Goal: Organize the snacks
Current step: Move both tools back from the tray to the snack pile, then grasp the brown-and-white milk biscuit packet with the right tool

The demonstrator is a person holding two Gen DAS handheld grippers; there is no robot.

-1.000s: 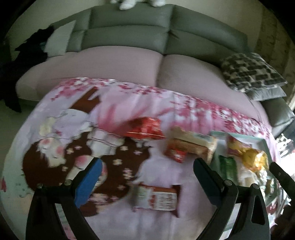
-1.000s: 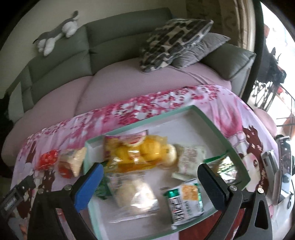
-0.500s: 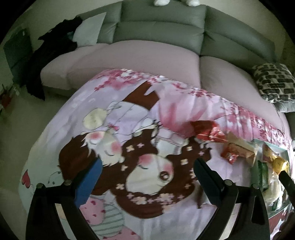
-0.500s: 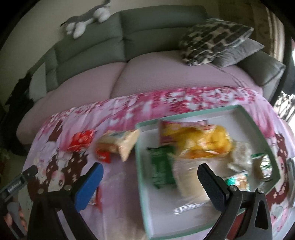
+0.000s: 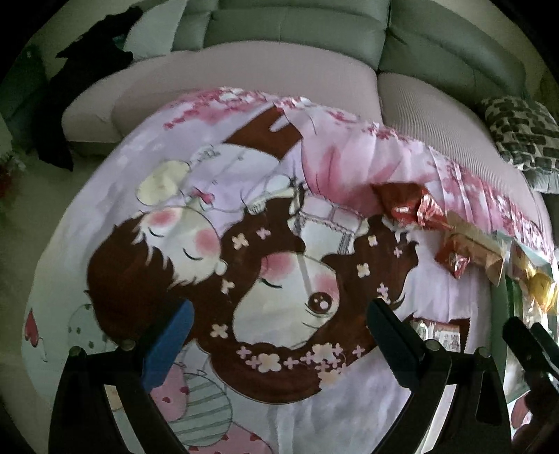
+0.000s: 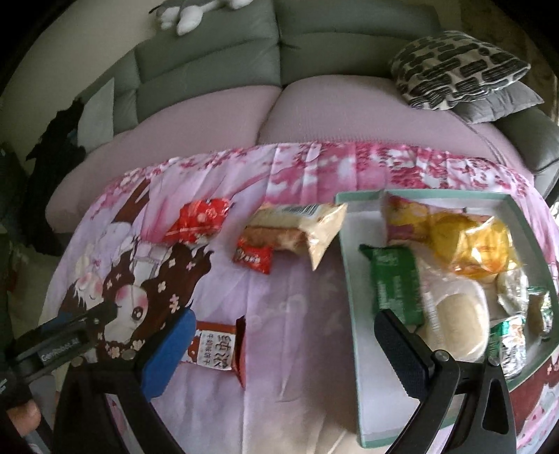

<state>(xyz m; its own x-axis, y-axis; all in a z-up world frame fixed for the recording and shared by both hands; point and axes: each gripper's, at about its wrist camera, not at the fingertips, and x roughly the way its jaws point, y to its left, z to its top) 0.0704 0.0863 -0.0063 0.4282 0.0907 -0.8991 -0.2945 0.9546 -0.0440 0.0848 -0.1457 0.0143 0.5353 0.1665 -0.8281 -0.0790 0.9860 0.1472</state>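
Note:
Four snack packs lie loose on the pink cartoon cloth: a red foil pack (image 6: 197,220), a long beige bread pack (image 6: 297,227), a small red packet (image 6: 254,257) and a red-and-white pack (image 6: 216,348). A mint-green tray (image 6: 351,279) on the right holds several snacks, among them a green packet (image 6: 396,284) and a yellow bag (image 6: 478,246). My right gripper (image 6: 284,349) is open above the cloth, its blue finger beside the red-and-white pack. My left gripper (image 5: 277,344) is open over the cartoon print, well left of the red foil pack (image 5: 407,206).
A grey sofa with pink seat cushions (image 6: 314,111) stands behind the table. A patterned pillow (image 6: 457,66) lies on its right end, and a plush toy (image 6: 188,14) sits on the backrest. Dark clothing (image 5: 87,80) hangs at the sofa's left end.
Both views have swung left. The left gripper has moved away from the snacks to over the cartoon print. The right gripper has shifted from over the tray to over the loose packs.

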